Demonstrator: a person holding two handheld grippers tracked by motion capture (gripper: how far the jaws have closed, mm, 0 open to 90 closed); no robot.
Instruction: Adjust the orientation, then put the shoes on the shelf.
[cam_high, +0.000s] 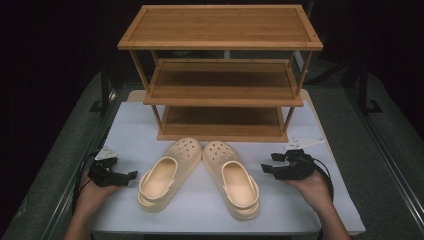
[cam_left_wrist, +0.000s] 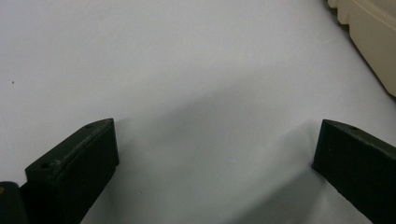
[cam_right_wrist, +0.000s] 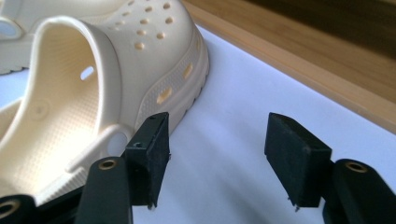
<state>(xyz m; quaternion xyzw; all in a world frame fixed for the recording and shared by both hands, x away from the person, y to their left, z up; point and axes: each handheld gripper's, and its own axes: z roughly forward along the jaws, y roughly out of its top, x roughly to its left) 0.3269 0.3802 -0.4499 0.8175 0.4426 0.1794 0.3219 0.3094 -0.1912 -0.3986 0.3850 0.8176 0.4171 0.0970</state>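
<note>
Two cream clogs lie side by side on the white mat, toes toward the rack: the left clog (cam_high: 167, 175) and the right clog (cam_high: 234, 179). My left gripper (cam_high: 129, 176) rests just left of the left clog, apart from it. In the left gripper view the left gripper (cam_left_wrist: 215, 149) stands open over bare mat, with the sole edge of the left clog (cam_left_wrist: 373, 32) at the top right. My right gripper (cam_high: 270, 163) sits just right of the right clog. Seen from the right gripper view, that gripper (cam_right_wrist: 217, 149) is open with nothing between its jaws, beside the right clog (cam_right_wrist: 93, 84).
A three-shelf wooden shoe rack (cam_high: 222, 90) stands at the back of the white mat (cam_high: 300, 210), its shelves bare. Its bottom board (cam_right_wrist: 303, 56) runs close behind the clog toes. A small white plate (cam_high: 305, 144) lies behind the right gripper. Dark surroundings flank the table.
</note>
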